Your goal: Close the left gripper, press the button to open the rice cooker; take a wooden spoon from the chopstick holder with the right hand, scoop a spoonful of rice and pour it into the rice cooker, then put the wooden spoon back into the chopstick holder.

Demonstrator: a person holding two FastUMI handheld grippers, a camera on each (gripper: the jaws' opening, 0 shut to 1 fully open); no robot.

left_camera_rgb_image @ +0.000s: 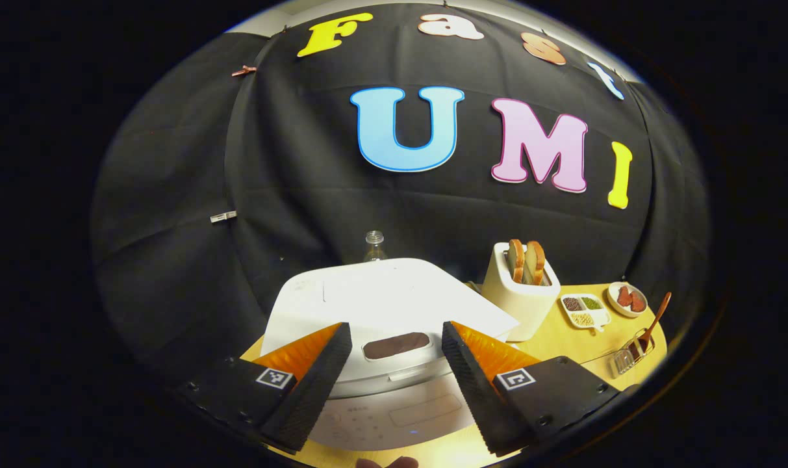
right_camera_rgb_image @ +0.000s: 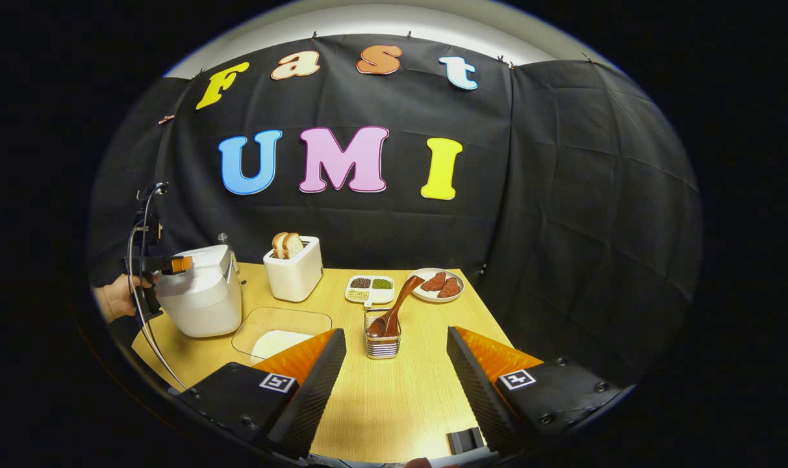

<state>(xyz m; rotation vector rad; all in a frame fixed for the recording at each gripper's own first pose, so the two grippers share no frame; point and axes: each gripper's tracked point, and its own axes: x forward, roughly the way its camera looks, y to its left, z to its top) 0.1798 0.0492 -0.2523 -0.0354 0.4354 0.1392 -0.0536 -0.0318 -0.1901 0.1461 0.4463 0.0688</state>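
Left tongs [left_camera_rgb_image: 394,364] hover spread above closed rice cooker [left_camera_rgb_image: 394,305].

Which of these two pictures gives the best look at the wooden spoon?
The right gripper view: the wooden spoon stands near the middle, leaning in its chopstick holder, bowl end down, handle up to the right. In the left gripper view the same wooden spoon is small and squeezed against the right edge of the picture.
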